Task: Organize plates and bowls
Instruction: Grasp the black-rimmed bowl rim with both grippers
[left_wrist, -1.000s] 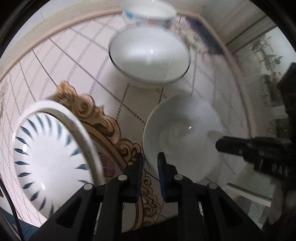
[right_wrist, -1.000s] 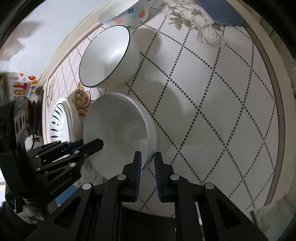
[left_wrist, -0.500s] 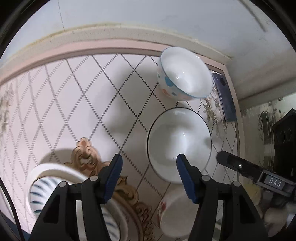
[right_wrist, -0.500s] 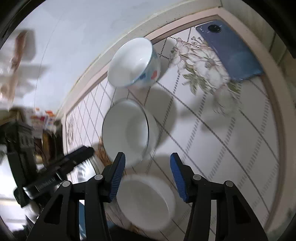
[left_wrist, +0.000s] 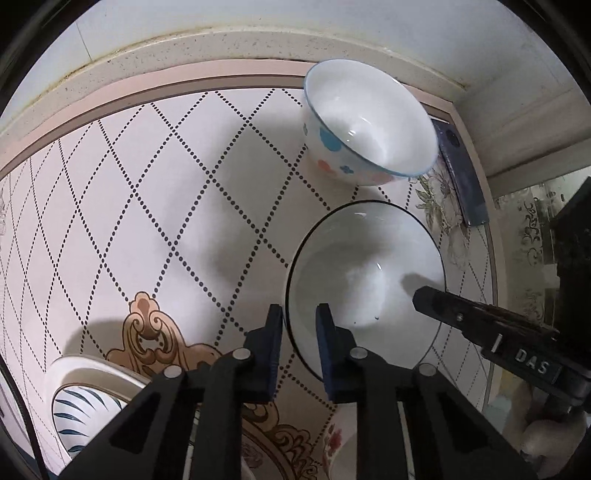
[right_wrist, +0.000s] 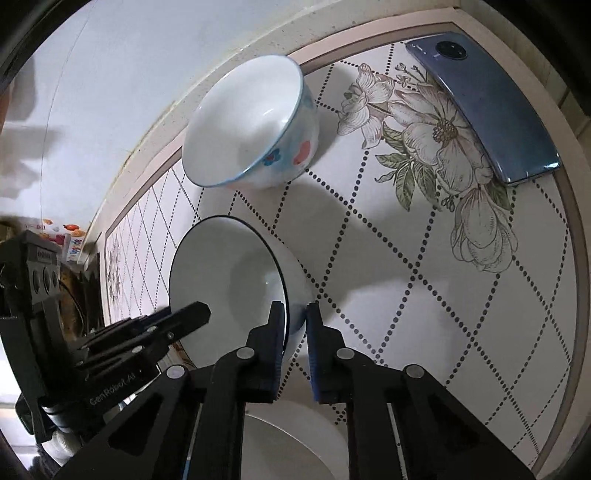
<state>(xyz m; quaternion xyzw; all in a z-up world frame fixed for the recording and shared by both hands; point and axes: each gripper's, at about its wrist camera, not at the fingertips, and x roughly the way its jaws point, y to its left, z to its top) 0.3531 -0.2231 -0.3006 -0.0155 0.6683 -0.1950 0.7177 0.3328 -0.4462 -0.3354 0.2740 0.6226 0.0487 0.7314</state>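
A white bowl with a thin black rim (left_wrist: 364, 273) sits on the tiled counter; it also shows in the right wrist view (right_wrist: 225, 280). My left gripper (left_wrist: 299, 325) is shut on its near-left rim. My right gripper (right_wrist: 295, 325) is shut on its opposite rim. A spotted bowl with a blue rim (left_wrist: 365, 122) stands behind it, also seen in the right wrist view (right_wrist: 251, 122). A white bowl with red flowers (left_wrist: 338, 454) lies below the grippers; it shows in the right wrist view (right_wrist: 295, 446). A plate with blue strokes (left_wrist: 81, 410) lies at lower left.
A blue phone (right_wrist: 484, 107) lies on the flower-patterned tile near the counter's right corner; it also shows in the left wrist view (left_wrist: 461, 177). The white wall (left_wrist: 258, 14) runs along the back edge. A gold ornament tile (left_wrist: 155, 336) lies left of the black-rimmed bowl.
Both grippers were open half a second ago and have closed on the rim of the black-rimmed bowl. A second ago they were shut around the lower white bowl, then rose and moved forward.
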